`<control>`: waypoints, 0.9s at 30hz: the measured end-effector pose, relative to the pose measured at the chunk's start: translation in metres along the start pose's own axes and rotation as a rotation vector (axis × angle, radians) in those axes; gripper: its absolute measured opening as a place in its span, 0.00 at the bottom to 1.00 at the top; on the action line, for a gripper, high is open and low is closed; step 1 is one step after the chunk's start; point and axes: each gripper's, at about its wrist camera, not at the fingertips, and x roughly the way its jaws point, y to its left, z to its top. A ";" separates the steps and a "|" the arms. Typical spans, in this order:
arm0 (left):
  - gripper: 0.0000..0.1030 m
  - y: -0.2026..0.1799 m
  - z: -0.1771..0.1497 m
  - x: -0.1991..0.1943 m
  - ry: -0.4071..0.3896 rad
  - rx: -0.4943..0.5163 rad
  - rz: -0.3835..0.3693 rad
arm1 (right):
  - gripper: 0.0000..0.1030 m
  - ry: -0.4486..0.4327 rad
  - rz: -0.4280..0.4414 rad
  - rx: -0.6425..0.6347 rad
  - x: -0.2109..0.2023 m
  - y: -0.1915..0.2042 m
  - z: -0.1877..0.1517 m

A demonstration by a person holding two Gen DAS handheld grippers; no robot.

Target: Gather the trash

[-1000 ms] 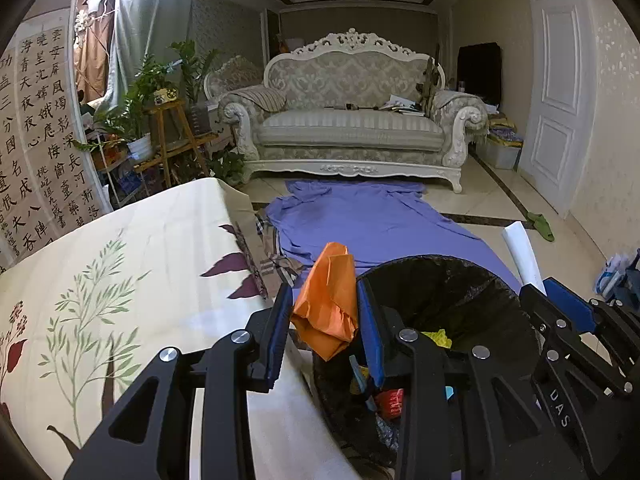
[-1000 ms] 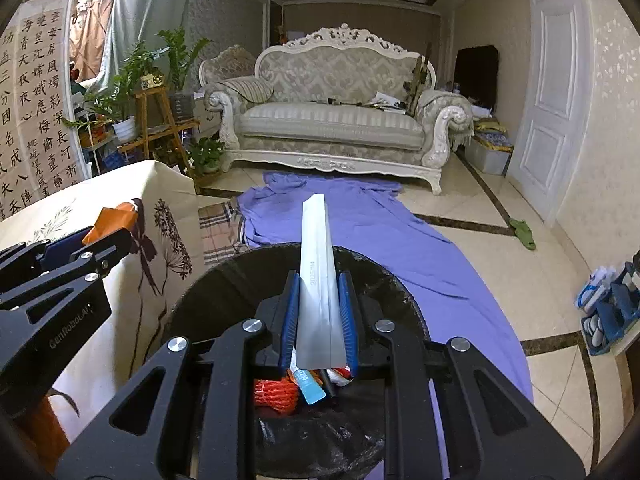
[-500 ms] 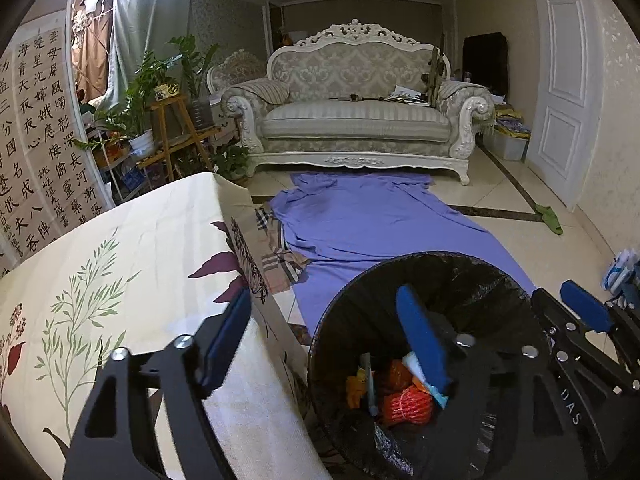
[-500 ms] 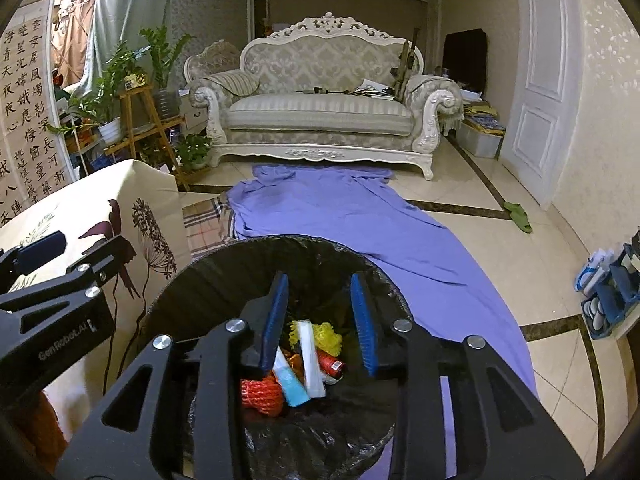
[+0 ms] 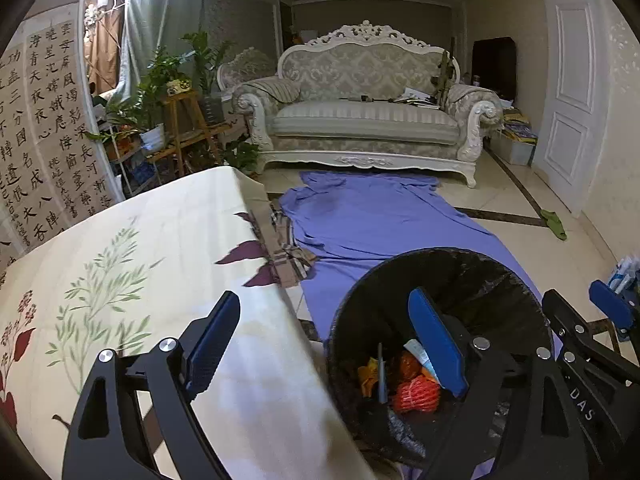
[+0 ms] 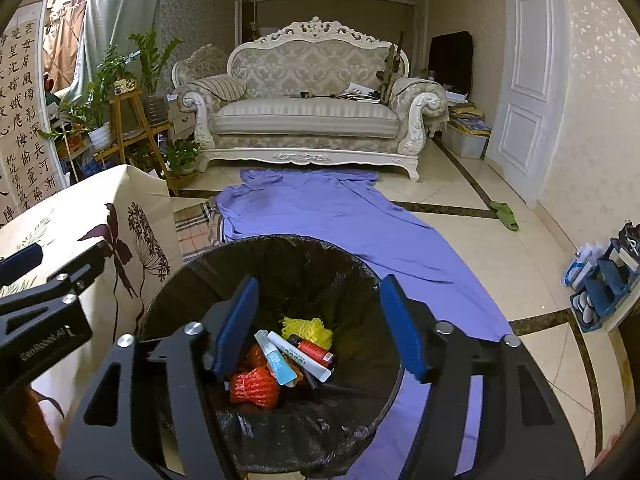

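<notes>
- The left gripper (image 5: 324, 344) and the right gripper (image 6: 320, 328) hang over the black-lined bin (image 6: 224, 256); both sets of jaws are opening, with nothing between them.
- Trash lies inside the bin: white tubes (image 6: 296, 354), an orange net (image 6: 254, 386), a yellow net (image 6: 308, 326).
- The visible tablecloth (image 5: 160, 240) carries no trash; collection appears near complete.

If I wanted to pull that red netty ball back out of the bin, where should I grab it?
Come straight down from above: the bin walls block every side. Pinch the red mesh bundle across its narrow middle, from its near-left side, since tubes lie against its right. It looks soft, so it should squash.
</notes>
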 end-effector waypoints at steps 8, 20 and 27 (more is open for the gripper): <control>0.83 0.017 -0.008 -0.020 -0.011 0.003 0.013 | 0.71 -0.008 0.001 -0.001 -0.017 0.010 -0.006; 0.83 0.051 -0.023 -0.052 -0.026 -0.020 0.065 | 0.77 -0.033 0.031 -0.006 -0.061 0.038 -0.008; 0.84 0.071 -0.028 -0.069 -0.039 -0.041 0.075 | 0.77 -0.060 0.049 -0.024 -0.084 0.051 -0.009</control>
